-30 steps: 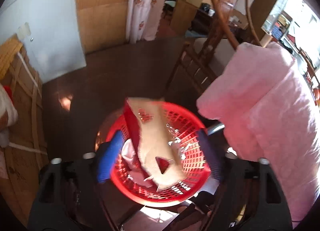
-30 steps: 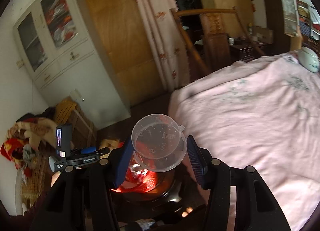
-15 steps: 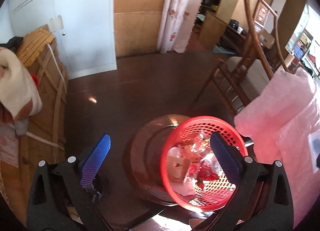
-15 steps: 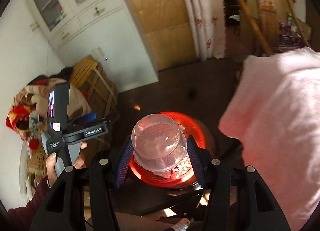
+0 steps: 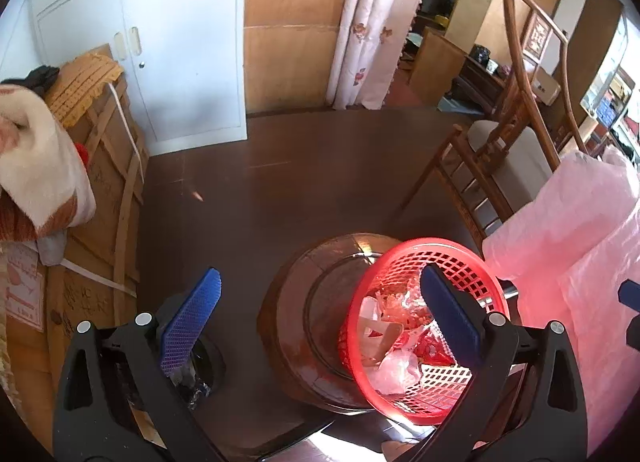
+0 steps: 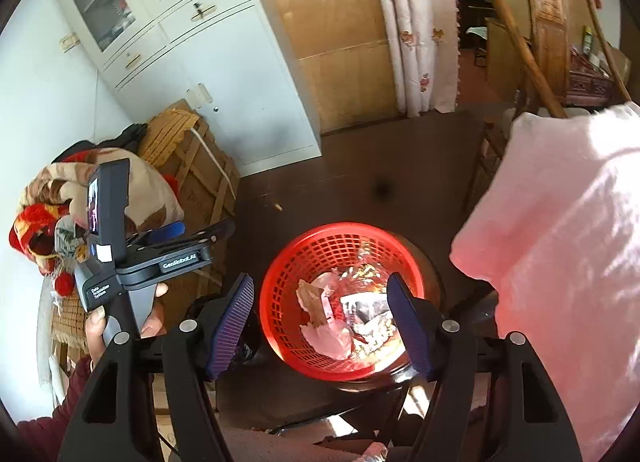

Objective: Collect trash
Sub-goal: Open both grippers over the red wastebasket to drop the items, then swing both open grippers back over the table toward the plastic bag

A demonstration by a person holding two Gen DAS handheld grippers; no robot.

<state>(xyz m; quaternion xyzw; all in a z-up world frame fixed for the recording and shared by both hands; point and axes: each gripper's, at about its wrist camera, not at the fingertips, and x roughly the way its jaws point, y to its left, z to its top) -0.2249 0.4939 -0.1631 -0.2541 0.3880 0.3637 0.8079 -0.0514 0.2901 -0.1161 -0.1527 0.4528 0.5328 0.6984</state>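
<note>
**Hard sunlight from the lower right, heavy fisheye bend**

Both wrist views are bright and mostly sharp. Strong daylight enters from the right of each frame, and the pink bedcover (image 6: 560, 262) is washed almost white at the right edge, its folds barely readable. The red basket (image 5: 404, 262) glows, throwing a red tint onto the cover beside it. A sunlit patch burns out at the bottom centre of the left wrist view. The dark floor (image 5: 280, 181) carries a small glint at middle left. Fisheye distortion bows the white cabinet (image 6: 240, 73) and the chair rails; black vignetting fills every corner. The trash inside the basket looks slightly soft, possibly from glare.
</note>
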